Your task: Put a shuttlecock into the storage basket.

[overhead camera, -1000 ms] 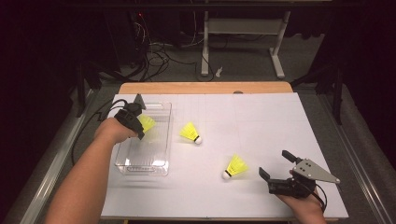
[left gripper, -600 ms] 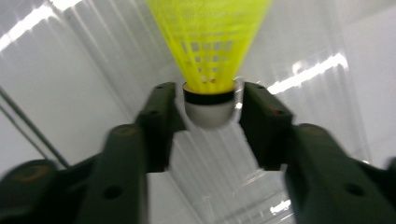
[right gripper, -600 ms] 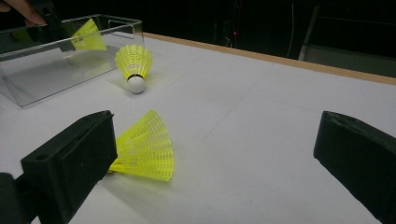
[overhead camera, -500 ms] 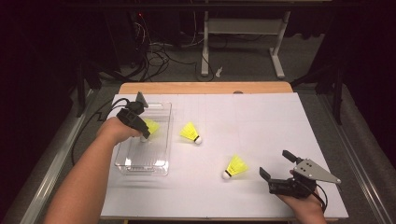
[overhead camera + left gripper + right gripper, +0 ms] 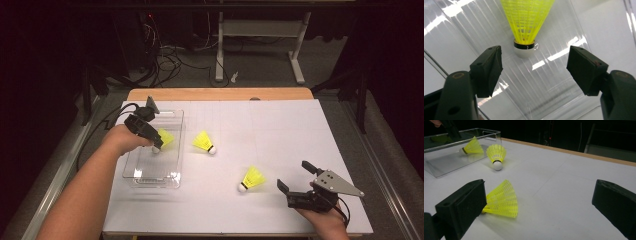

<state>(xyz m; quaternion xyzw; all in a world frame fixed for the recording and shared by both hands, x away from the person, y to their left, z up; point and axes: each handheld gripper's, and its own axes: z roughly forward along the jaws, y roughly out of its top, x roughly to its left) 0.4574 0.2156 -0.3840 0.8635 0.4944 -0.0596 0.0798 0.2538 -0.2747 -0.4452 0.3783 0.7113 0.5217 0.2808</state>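
The left tongs (image 5: 156, 145) hang over the clear plastic bin (image 5: 172, 177) near the surface's left edge, and their jaws have just been opening, so I take it the yellow shuttlecock (image 5: 525, 30) has been let go there on purpose, being stowed rather than carried; in the left gripper view it lies on the ribbed bin floor, cork end toward the tongs, just ahead of the spread jaws and level with the gap between them, touching neither pad; two more shuttlecocks wait on the white surface (image 5: 280, 130), one (image 5: 205, 142) just beside the bin's right wall, another (image 5: 251, 179) nearer the front edge; the right tongs (image 5: 295, 180) rest by the front right corner, jaws wide and empty, aimed toward that nearer shuttlecock, which lies just beyond the left jaw in the right gripper view, likely the next one to be gathered
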